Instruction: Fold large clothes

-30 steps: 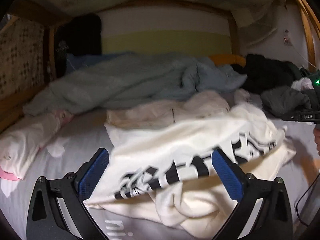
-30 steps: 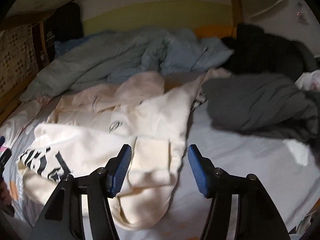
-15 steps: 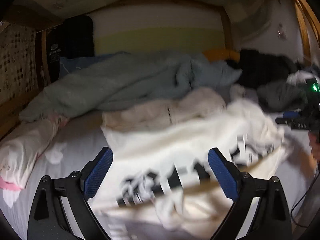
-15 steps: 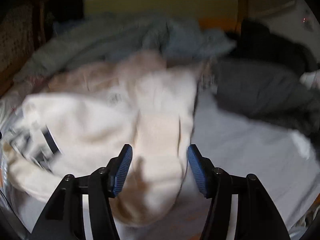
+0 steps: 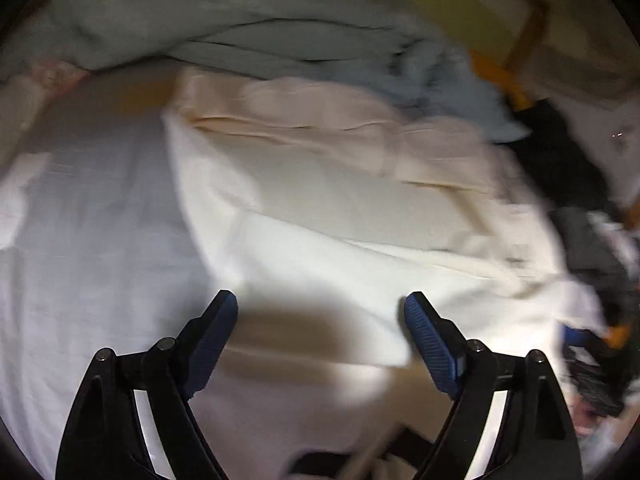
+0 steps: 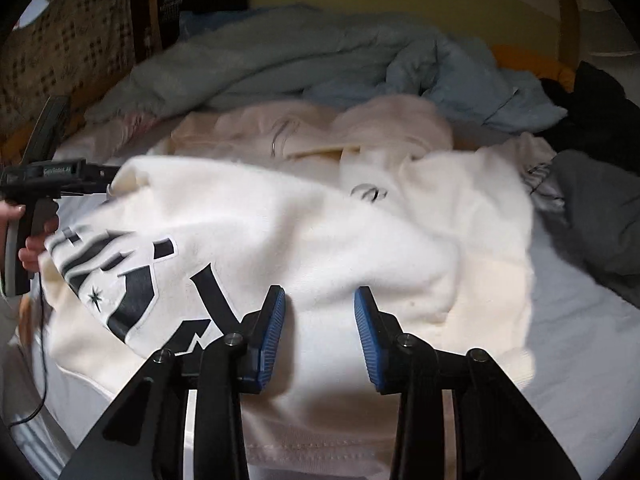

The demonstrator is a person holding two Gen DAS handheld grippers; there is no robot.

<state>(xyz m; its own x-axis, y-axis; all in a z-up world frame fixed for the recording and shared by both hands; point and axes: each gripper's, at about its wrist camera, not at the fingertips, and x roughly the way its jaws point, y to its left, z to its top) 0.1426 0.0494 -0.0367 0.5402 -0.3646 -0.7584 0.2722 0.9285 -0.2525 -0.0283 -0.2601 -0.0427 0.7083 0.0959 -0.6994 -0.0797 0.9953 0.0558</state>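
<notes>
A cream sweatshirt [image 6: 304,236] with black block lettering [image 6: 132,280] lies crumpled on the bed; it also shows, blurred, in the left wrist view [image 5: 360,256]. My right gripper [image 6: 319,312] is open and empty, low over the sweatshirt's front part. My left gripper [image 5: 320,312] is open and empty, close over the sweatshirt's left edge. The left gripper also appears in the right wrist view [image 6: 96,178], at the sweatshirt's far left corner; whether it touches the cloth cannot be told.
A pale pink garment [image 6: 304,128] lies behind the sweatshirt. A blue-green duvet [image 6: 304,60] is bunched at the back. A grey garment [image 6: 596,216] and dark clothes [image 6: 596,112] lie right. White sheet [image 5: 88,248] shows left. Wooden bed frame [image 6: 568,12] behind.
Both grippers have dropped closer to the sweatshirt and moved left over it. The left view now tilts down onto the cloth. The sweatshirt has shifted and its lettering faces the right gripper.
</notes>
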